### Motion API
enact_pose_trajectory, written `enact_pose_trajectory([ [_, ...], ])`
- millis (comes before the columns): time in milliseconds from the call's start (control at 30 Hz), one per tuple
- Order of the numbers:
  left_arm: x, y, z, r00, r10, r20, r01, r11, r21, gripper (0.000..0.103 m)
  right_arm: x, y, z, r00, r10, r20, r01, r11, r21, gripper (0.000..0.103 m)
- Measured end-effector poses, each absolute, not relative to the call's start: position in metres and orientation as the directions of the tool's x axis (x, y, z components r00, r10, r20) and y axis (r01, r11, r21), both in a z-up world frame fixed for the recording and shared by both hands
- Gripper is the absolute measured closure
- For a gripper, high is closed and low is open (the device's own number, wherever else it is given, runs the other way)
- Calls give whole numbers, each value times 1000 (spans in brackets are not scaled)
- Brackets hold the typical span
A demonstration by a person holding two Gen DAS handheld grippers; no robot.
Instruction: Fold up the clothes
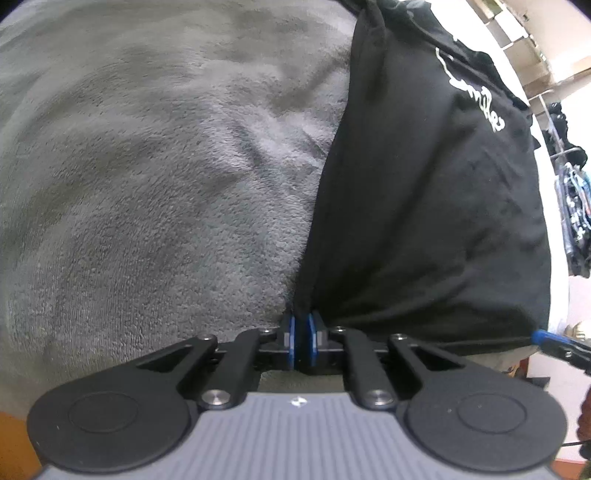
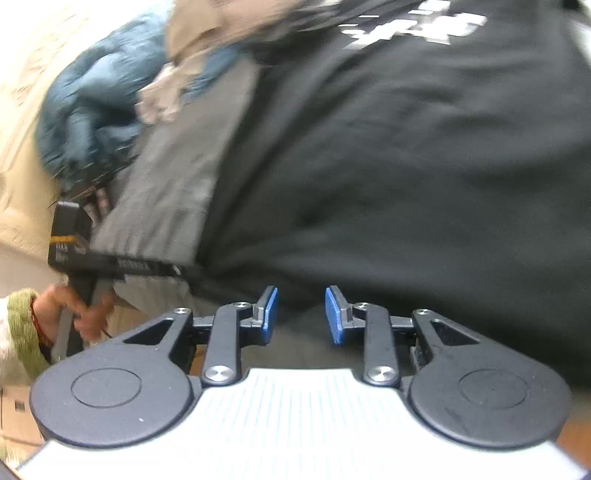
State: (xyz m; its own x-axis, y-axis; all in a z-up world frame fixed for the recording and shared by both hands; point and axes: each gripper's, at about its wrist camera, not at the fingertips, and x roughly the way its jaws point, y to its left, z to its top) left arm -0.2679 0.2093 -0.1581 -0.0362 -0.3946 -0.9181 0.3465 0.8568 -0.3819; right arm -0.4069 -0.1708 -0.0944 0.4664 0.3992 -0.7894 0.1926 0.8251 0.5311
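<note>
Left gripper (image 1: 303,325) is clamped tight on a corner of the black T-shirt (image 1: 424,206), its blue pads (image 1: 291,332) pinching a bunched fold of the cloth right at the tips; from that pinch the shirt fans out up and to the right across the grey fleece blanket (image 1: 147,192), white script lettering (image 1: 476,99) showing near its far edge; the blanket lies bare to the left of the shirt, rumpled in soft ridges; at the right edge of the left wrist view a blue-tipped finger of the other gripper pokes in beside the shirt's lower hem. Over to the right wrist view, and it is blurred; the right gripper (image 2: 301,314) has its fingers at a narrow gap, blue pads (image 2: 334,317) apart with no cloth pinched between them, hovering just at the near edge of the same black shirt, blocky white print (image 2: 413,26) up at the top; off to the left a person's hand (image 2: 79,314) with a green cuff (image 2: 24,325) grips the handle of the left gripper; beyond it, a heap of blue and beige clothes (image 2: 92,107) sits at the blanket's far side.
</note>
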Motion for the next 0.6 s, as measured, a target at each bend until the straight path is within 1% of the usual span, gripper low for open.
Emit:
enact_pose_trajectory([
  [67,-266,205,-158,-43,-378,-925,346,863,-369,93,-440,-202,-91,483,297,-824,292,833,471,76],
  [167,-263,201,-158,-48,-360,-932,332,874,-355,92,-478,-263,-94,508,163,-846,471,770,431,73],
  [267,-262,198,-158,-47,-346,-937,318,884,-343,92,-489,-311,-108,536,111,-837,557,698,450,71],
  [400,-260,199,-160,-44,-347,-937,283,895,-345,92,-481,-336,-134,569,158,-807,571,630,526,68],
  [433,-259,199,-160,-45,-349,-936,272,897,-347,92,-480,-340,-144,569,191,-800,573,606,552,67],
  [600,-257,199,-160,-37,-347,-937,242,907,-345,92,-491,-332,-161,564,268,-781,588,534,608,67],
])
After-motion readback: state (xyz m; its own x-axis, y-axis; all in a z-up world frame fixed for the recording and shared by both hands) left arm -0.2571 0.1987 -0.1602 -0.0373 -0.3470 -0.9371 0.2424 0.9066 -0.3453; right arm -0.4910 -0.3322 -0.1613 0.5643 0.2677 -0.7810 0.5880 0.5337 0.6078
